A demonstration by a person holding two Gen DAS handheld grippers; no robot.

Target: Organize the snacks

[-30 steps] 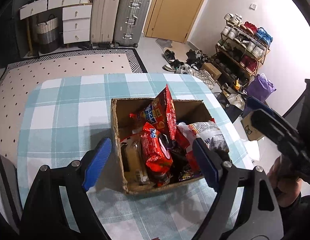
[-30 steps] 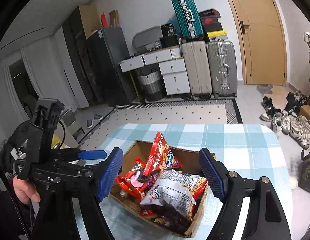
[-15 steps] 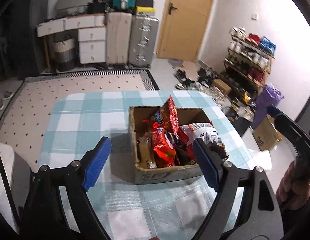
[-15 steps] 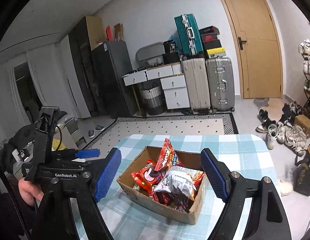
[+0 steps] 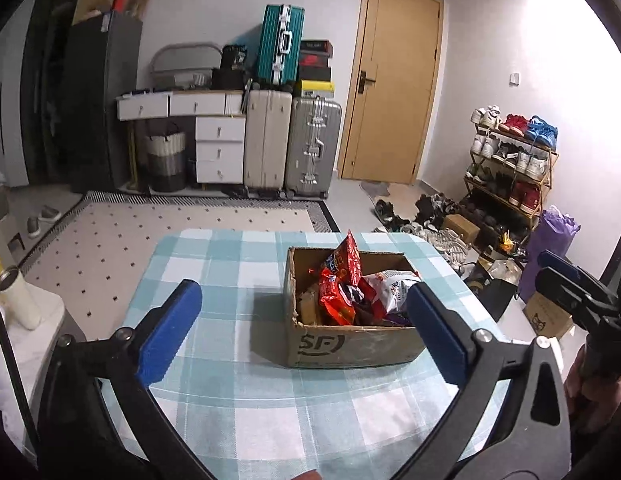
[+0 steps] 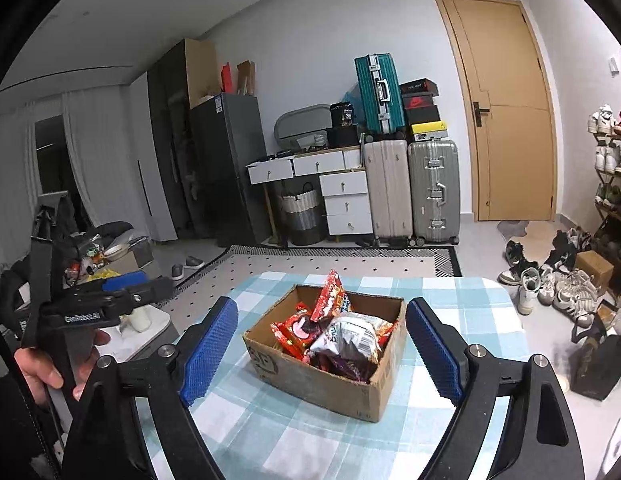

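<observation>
I'm hanging back with both the left claw (image 5: 302, 328) and right claw (image 6: 322, 352) spread wide and holding nothing, and the snacks (image 6: 334, 336) are sitting piled in the cardboard box (image 5: 350, 346) on the checkered surface (image 5: 230, 264). Looks like everything's packed, so I'm guessing I'm wrapping up.

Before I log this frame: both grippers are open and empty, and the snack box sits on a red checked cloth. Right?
Not quite: the cloth is light blue and white check, as both wrist views show. The rest holds: left gripper and right gripper have their jaws open and empty, with the cardboard box of snacks on the cloth.
</observation>
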